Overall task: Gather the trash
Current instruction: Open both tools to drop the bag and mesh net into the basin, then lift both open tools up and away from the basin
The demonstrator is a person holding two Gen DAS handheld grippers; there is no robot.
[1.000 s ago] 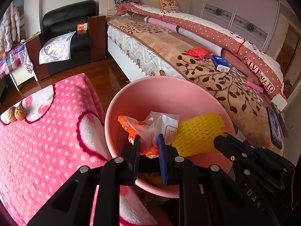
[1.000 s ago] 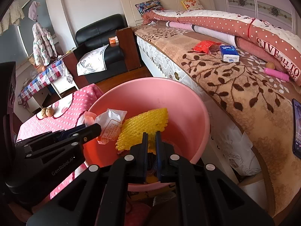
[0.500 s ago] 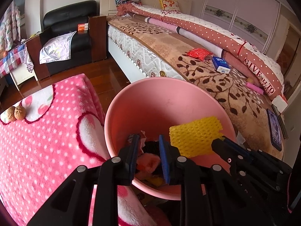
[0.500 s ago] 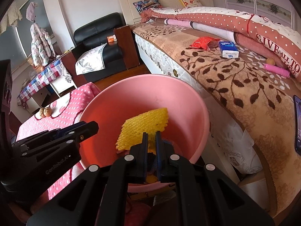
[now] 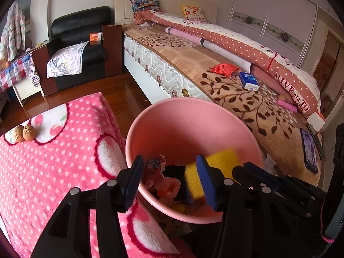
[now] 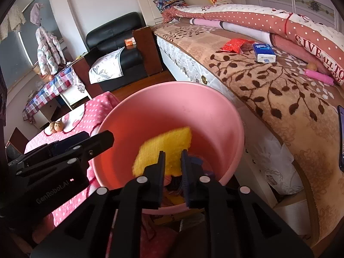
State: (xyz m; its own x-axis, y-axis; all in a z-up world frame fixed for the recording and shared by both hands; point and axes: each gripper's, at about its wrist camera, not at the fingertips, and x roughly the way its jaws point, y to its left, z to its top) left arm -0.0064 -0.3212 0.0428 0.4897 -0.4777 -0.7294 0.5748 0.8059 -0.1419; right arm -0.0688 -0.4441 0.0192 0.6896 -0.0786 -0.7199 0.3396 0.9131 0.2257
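- Pink plastic bin sits between the polka-dot blanket and the bed; both grippers hang over its near rim, angled down into it.
- Left gripper: jaws opening, spread wide, nothing between the pads. Crumpled wrappers lie loose in the bin bottom just below it.
- Right gripper: jaws opening, gap narrow. Yellow foam net is blurred and sits just ahead of the tips; whether the pads touch it I cannot tell. Looks released or nearly so.
- Bin contents: the yellow foam net leaning toward the far wall, crumpled pink and orange wrappers, a scrap with a flower print, something dark underneath that I cannot identify.
- Risk 1: the net is light and springy. If it snags on a pad while the right jaws part, it could lift out with the gripper and fall over the rim to the floor.
- Risk 2: both tools crowd the near rim. A careless pull-back could hook the rim and tip the bin, as it looks light.
- Risk 3: the grippers are near each other; pulling both out together could knock them.
- Judged progress: this drop about done. Red packet on the bed may be next; blue tissue pack beside it and phone are probably not trash.
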